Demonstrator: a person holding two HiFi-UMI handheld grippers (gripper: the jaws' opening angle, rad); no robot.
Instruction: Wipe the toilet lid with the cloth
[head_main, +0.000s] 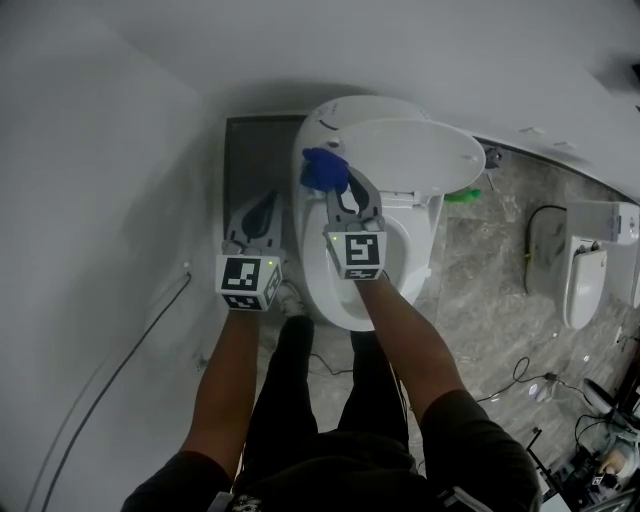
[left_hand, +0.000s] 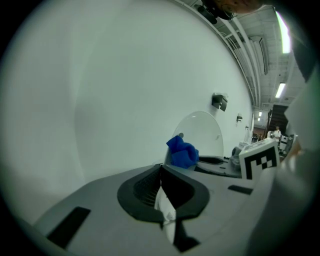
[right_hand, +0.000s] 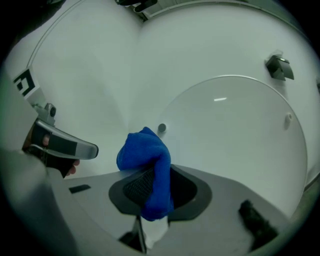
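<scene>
The white toilet (head_main: 335, 290) stands against the wall with its lid (head_main: 410, 155) raised. My right gripper (head_main: 338, 180) is shut on a bunched blue cloth (head_main: 322, 169), held at the lid's left edge above the bowl. In the right gripper view the blue cloth (right_hand: 149, 167) hangs between the jaws with the lid (right_hand: 235, 140) just ahead and to the right. My left gripper (head_main: 262, 208) is shut and empty, left of the toilet beside the wall. The left gripper view shows the cloth (left_hand: 182, 152) and the lid (left_hand: 200, 132) beyond its closed jaws.
A white wall (head_main: 100, 200) runs along the left with a cable (head_main: 150, 320) on it. A green object (head_main: 462, 195) lies right of the toilet. Another white fixture (head_main: 585, 270) stands at the right on the grey stone floor (head_main: 480, 300), with loose cables (head_main: 530, 375) nearby.
</scene>
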